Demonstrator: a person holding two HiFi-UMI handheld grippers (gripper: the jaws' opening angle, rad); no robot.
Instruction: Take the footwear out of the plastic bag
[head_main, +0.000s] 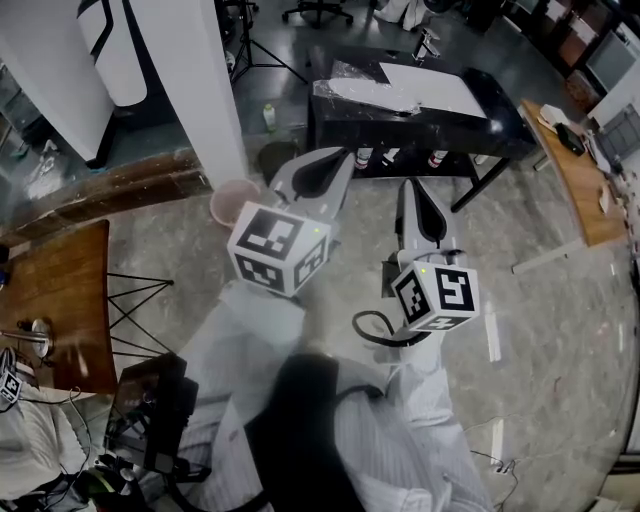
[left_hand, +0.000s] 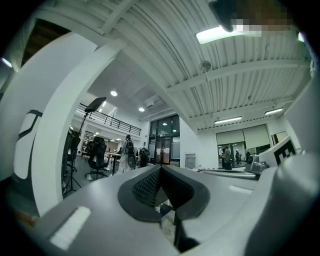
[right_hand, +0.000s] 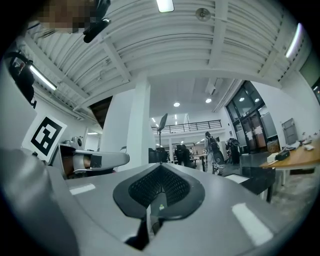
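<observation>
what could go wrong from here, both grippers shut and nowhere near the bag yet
1. The left gripper and right gripper are shut and empty. If the fingers don't open before reaching the plastic bag, they may just shove it.
2. The bag lies near the black table's left end, so a pinch on loose film alone could drag it off, onto the bottles below.
</observation>
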